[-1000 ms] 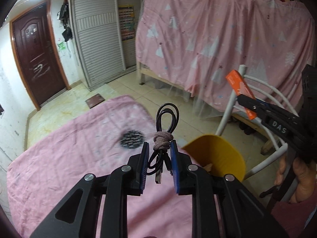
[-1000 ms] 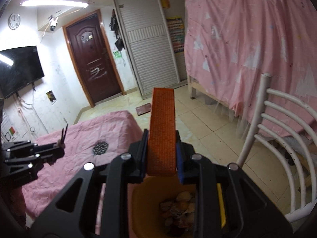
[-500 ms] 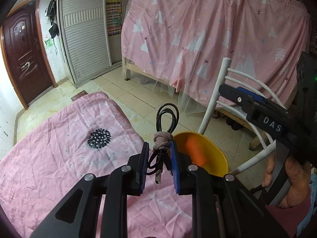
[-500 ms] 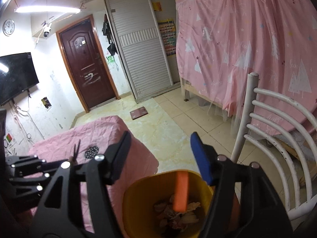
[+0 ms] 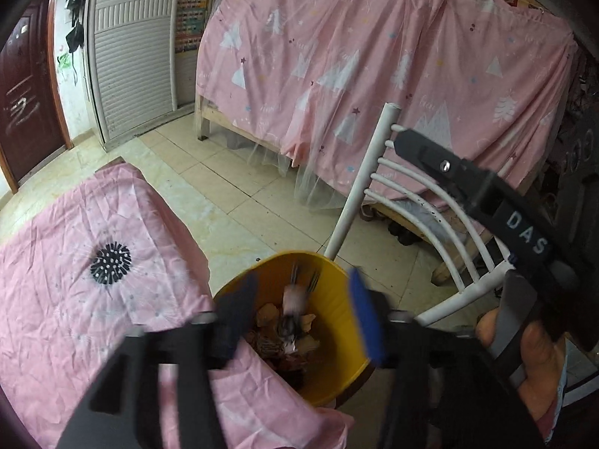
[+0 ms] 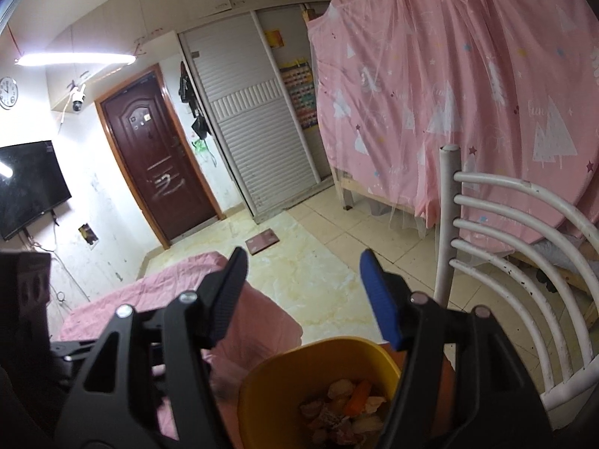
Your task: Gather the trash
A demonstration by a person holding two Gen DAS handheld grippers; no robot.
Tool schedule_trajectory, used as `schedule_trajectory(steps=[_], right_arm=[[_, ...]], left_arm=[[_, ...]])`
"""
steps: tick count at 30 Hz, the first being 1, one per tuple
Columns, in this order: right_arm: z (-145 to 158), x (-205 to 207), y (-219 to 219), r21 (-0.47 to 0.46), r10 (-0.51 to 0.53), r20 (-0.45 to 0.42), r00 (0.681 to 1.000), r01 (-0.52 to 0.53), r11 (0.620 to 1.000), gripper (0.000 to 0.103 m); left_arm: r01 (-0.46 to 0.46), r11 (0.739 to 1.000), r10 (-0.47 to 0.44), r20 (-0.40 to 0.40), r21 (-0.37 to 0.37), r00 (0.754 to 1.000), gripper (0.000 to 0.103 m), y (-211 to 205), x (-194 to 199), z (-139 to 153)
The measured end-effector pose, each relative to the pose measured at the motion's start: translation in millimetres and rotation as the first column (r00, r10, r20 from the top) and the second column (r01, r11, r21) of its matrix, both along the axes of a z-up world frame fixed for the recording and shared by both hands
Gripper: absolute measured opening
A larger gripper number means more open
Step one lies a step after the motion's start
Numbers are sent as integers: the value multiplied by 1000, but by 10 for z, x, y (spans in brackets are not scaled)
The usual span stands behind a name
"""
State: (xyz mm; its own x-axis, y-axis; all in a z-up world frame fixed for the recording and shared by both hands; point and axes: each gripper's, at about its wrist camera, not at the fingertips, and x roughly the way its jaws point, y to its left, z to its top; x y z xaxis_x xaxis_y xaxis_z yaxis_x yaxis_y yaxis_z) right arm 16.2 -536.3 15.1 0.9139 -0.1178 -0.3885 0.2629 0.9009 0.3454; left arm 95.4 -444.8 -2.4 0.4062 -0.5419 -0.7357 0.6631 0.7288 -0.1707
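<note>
My left gripper point(image 5: 299, 310) hangs over a yellow bin point(image 5: 333, 273), and its jaws are opening. A black cable bundle with a pink tie point(image 5: 294, 299) falls blurred between the jaws into the bin, free of the pads. In the right wrist view my right gripper point(image 6: 303, 288) stands open and empty above the same yellow bin point(image 6: 318, 348). An orange pack point(image 6: 357, 393) lies among the scraps inside. At the right of the left wrist view a hand holds the right gripper's black body point(image 5: 524, 232).
The bin stands against a table under a pink cloth point(image 5: 93, 299). A white metal chair point(image 6: 486, 224) is close on the right. A pink bed curtain point(image 5: 374, 75) hangs behind it. Tiled floor point(image 6: 318, 262) runs to a brown door point(image 6: 149, 157).
The left gripper moved over the bin and opened, dropping the cable bundle. The right gripper opened and let the orange pack fall, and it now lies in the bin.
</note>
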Motion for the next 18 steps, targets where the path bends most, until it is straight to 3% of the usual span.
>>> schedule_trajectory(steps=[7,9,14,18], right_arm=[[-7,62,47,-3,20,3,1000,-20,1000,70],[14,78,70,-13,25,2,1000,-25,1000,79],[68,106,225,-42,49,25,999,-48,998,93],[106,142,396,-75,63,29,998,-61,995,97]], left_arm=[[-34,999,34,4,18,999,55,119,53,-114],[-59,998,59,-4,13,998,57,209,100,-134],[-129,992,129,-7,-14,992,70,506,195,-126],[-230,972,230,11,-42,973,80,855,254,-81]])
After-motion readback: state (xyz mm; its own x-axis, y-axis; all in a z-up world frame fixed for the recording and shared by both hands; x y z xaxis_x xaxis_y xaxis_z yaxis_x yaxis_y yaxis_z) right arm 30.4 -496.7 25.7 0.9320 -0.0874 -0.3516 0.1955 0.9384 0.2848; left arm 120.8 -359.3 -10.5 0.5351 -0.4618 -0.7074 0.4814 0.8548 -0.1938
